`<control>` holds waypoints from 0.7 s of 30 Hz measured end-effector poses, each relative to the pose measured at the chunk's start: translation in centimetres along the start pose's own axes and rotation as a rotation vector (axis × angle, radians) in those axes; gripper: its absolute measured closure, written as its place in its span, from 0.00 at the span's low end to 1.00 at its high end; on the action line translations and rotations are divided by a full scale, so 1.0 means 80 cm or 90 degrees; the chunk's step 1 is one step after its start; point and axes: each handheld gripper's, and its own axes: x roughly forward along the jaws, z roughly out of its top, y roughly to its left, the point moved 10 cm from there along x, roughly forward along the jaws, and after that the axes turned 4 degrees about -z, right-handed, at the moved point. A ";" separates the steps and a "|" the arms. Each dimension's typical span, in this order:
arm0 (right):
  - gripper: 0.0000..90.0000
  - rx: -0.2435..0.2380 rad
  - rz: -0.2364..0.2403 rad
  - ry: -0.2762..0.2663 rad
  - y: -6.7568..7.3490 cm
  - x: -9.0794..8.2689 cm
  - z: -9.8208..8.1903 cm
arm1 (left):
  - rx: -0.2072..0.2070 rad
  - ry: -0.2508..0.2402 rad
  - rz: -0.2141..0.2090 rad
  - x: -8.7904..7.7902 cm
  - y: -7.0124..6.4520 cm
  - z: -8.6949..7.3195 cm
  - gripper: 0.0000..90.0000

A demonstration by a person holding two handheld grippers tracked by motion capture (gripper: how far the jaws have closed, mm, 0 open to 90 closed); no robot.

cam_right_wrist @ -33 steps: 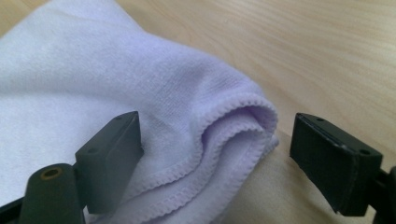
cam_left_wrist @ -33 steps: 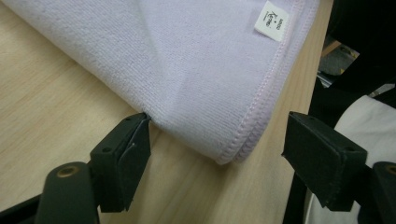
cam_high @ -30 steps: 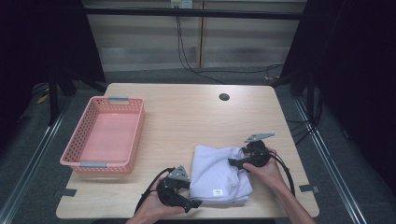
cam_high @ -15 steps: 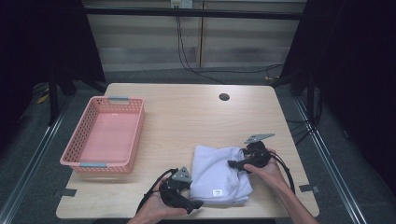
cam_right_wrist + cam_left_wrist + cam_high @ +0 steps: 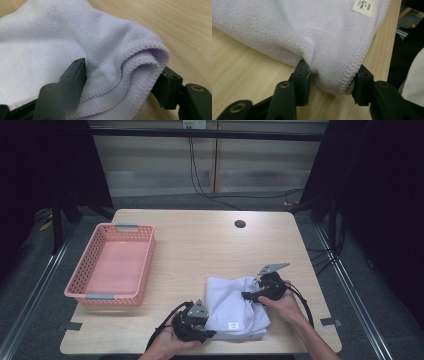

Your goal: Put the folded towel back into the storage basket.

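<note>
A folded, pale purple towel (image 5: pixel 235 307) lies on the wooden table (image 5: pixel 200 245), near the front edge and a bit to the right. A small white label (image 5: pixel 233 325) shows on its near side.

The left gripper (image 5: pixel 329 80) is at the near left corner of the towel. Its jaws have just been closing, and the corner sits between them. The pads touch the cloth on both sides and bunch it a little — so it looks like a grip on the towel. The right gripper (image 5: pixel 122 75) is at the right corner, where the stitched edges are stacked in layers. Its jaws have just been closing too, and the folded edge is pinched between them.

So the grabbing part seems done. The towel is not lifted yet — it rests flat on the table.

A pink basket (image 5: pixel 112 270) stands well apart on the left, with nothing in it. My guess is the towel goes in there, or gets one more fold. That part is left to do.
</note>
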 end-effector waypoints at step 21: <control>0.76 0.054 0.028 -0.020 0.005 -0.008 0.015 | -0.059 -0.091 -0.052 -0.022 0.007 0.033 0.76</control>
